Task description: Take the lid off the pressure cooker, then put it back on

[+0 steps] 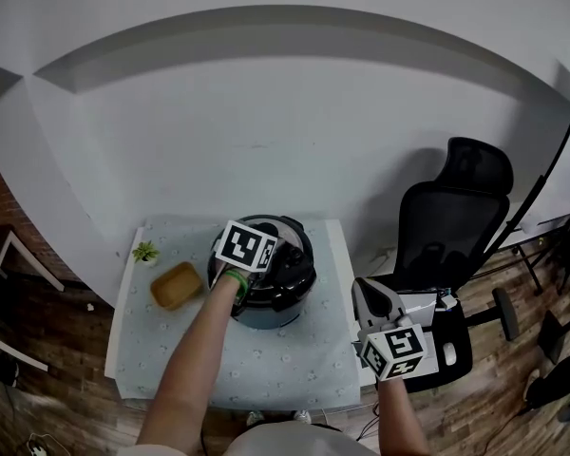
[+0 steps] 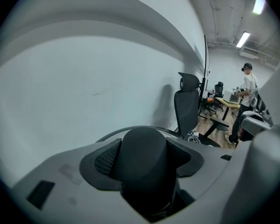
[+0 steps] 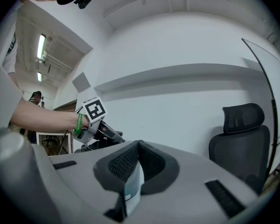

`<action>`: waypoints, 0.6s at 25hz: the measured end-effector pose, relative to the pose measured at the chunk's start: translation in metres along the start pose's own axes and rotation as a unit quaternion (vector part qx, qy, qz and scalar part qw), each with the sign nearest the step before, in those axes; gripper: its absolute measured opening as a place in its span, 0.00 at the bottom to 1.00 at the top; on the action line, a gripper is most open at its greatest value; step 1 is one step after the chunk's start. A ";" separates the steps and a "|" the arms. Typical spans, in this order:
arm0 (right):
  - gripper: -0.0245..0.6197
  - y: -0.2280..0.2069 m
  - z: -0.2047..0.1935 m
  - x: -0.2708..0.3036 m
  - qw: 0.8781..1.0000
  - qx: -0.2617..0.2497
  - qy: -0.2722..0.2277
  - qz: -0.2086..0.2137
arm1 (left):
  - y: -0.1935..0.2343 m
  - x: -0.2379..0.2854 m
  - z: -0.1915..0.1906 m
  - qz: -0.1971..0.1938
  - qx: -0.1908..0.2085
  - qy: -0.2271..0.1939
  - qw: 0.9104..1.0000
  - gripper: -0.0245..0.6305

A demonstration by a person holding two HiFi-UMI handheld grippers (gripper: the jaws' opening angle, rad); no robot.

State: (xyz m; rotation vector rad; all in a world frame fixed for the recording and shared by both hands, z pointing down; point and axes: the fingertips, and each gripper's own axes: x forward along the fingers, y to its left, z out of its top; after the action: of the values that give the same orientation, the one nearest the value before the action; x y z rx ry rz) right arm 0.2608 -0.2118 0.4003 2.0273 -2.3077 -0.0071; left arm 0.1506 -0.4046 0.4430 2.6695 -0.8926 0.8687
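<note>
The dark pressure cooker (image 1: 266, 304) stands on a small table (image 1: 275, 369), its lid (image 1: 294, 255) on top. My left gripper (image 1: 266, 270) reaches down onto the lid's middle. In the left gripper view the lid's round black knob (image 2: 142, 157) fills the gap between the jaws, and the left gripper (image 2: 144, 171) is shut on it with both pads against its sides. My right gripper (image 1: 365, 291) hovers off the table's right edge, away from the cooker. In its own view the right gripper (image 3: 139, 160) is shut, pads together, and the left gripper (image 3: 105, 132) shows at the left.
A tan bowl (image 1: 177, 285) and a small green plant (image 1: 145, 252) sit on the table's left side. A black office chair (image 1: 446, 226) stands close on the right. A white wall rises behind the table. A person (image 2: 247, 92) stands far off by desks.
</note>
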 end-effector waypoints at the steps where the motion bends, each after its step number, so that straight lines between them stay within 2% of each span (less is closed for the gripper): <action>1: 0.04 0.000 0.000 0.000 1.000 0.001 -0.001 0.003 | 0.001 0.000 0.000 0.011 -0.007 -0.002 1.000 0.47; 6: 0.04 0.001 -0.001 0.003 1.000 0.005 -0.003 0.020 | 0.006 -0.001 0.000 0.049 -0.028 -0.008 0.998 0.47; 15: 0.04 0.005 0.001 0.003 1.000 0.005 -0.005 0.030 | 0.007 -0.002 0.001 0.055 -0.021 -0.020 0.998 0.48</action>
State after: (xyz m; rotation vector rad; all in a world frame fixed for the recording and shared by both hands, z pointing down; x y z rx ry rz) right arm 0.2554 -0.2141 0.3995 1.9649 -2.3784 -0.0037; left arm 0.1453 -0.4097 0.4405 2.6320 -1.0640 0.8111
